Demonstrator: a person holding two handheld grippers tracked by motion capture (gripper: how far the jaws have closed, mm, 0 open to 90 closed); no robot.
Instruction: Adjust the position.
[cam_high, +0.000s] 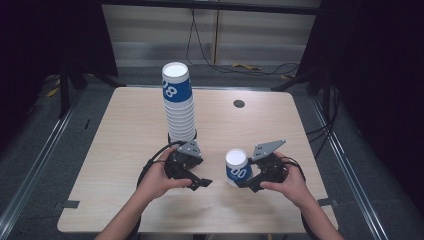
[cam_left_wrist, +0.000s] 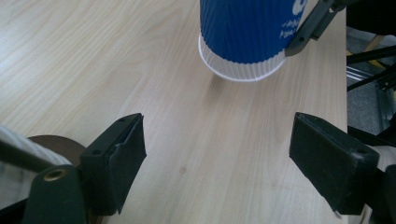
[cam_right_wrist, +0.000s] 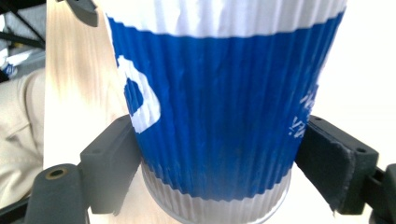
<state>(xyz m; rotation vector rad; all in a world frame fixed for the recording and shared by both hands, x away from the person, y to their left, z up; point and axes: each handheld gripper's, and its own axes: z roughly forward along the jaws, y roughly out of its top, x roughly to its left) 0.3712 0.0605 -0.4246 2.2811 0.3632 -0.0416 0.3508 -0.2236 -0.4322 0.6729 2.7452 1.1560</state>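
A tall stack of blue-and-white ribbed paper cups (cam_high: 178, 107) stands upright at the table's middle. A single matching paper cup (cam_high: 237, 166) sits mouth up to the right of it, near the front. My right gripper (cam_high: 241, 180) is shut on this cup (cam_right_wrist: 219, 116), one pad against each side of its lower half. My left gripper (cam_high: 200, 182) is open and holds nothing. It hovers low in front of the stack and points toward the single cup (cam_left_wrist: 243, 32), which is a short way beyond its jaws (cam_left_wrist: 217, 135).
The light wooden table (cam_high: 125, 150) has a small black round hole cover (cam_high: 239, 104) at the back right. A dark round base (cam_left_wrist: 56, 144) lies under the stack. Dark curtains, floor rails and cables surround the table.
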